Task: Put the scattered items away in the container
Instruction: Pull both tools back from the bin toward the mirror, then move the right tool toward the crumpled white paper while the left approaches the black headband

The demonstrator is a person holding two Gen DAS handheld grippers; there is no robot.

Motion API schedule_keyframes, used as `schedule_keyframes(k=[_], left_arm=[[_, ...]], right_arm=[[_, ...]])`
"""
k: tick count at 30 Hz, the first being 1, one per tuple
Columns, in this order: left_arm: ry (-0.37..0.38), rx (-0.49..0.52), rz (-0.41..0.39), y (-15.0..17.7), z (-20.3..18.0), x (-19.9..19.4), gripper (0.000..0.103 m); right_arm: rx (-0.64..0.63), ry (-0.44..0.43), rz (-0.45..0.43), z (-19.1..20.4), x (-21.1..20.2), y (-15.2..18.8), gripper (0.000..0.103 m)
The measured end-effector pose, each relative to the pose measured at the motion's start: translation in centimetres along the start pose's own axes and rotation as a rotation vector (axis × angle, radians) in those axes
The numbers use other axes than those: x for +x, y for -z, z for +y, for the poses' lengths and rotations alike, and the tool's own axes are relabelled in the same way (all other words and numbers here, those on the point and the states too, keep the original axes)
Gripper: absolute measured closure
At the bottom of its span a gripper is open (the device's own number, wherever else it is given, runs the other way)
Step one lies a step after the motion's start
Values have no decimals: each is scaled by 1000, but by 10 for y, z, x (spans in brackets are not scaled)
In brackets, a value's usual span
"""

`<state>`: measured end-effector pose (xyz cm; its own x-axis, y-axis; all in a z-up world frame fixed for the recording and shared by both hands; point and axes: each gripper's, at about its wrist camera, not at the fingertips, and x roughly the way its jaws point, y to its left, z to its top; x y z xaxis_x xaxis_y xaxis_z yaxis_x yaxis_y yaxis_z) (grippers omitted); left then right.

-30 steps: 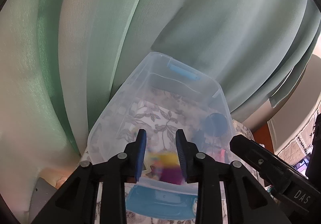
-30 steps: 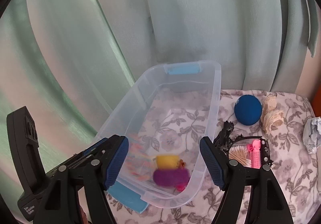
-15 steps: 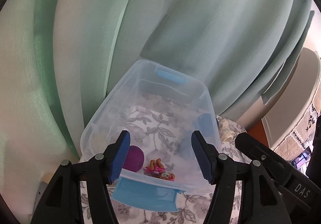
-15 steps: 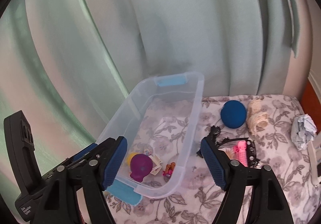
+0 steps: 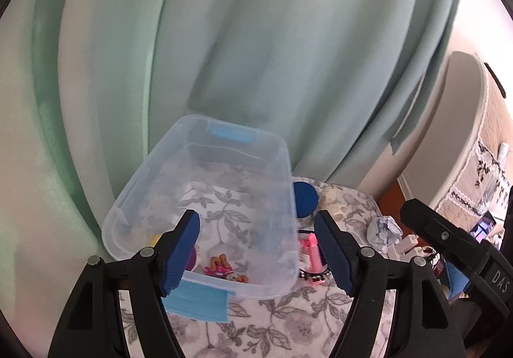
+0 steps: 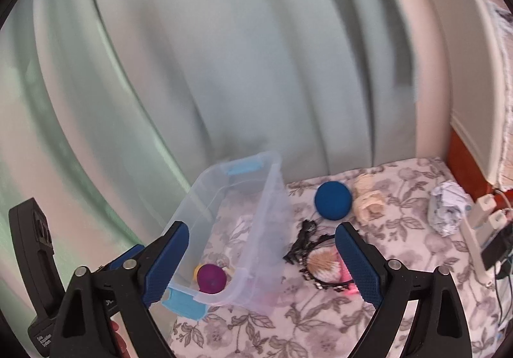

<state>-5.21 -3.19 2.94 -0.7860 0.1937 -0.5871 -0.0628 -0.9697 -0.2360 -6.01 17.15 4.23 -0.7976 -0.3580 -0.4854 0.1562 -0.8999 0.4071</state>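
Both jaws are being opened with nothing between them, left gripper [image 5: 256, 252] and right gripper [image 6: 261, 265] being held low in frame over the clear container [image 5: 205, 165] at centre, while blue ball [image 6: 332, 200] is being left outside, right of it

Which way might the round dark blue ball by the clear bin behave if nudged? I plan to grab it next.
The round dark blue ball looks smooth-sided, so it probably rolls. The cream lace bundle beside it may stop it rightward. Its matte surface suggests decent grip, though weight is unclear.
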Motion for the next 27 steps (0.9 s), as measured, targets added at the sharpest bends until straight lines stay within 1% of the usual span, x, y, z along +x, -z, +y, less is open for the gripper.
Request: schedule_keyframes(k=[2,3,4,11,17,23,27], left_arm=[[6,29,-3,0,-15,-4,27],[9,39,-4,1,-20,-5,27],[13,50,-6,2,-27,-7,27],[22,104,-11,3,-65,-12,25],[32,120,-3,6,-91,-16,25],[42,159,13,11,-119,-16,25],[42,175,28,17,-130,-13,25]], right_arm=[[20,3,-21,-10,-10,-2,7],[28,3,-31,-14,-15,-3,2],[37,3,-44,-18,-19,-3,0],[98,11,-112,-51,-54,-4,0],[146,21,-160,-80,-78,-5,0],[192,38,-183,-105,-92,-2,0],[204,49,-191,-118,-96,0,0]])
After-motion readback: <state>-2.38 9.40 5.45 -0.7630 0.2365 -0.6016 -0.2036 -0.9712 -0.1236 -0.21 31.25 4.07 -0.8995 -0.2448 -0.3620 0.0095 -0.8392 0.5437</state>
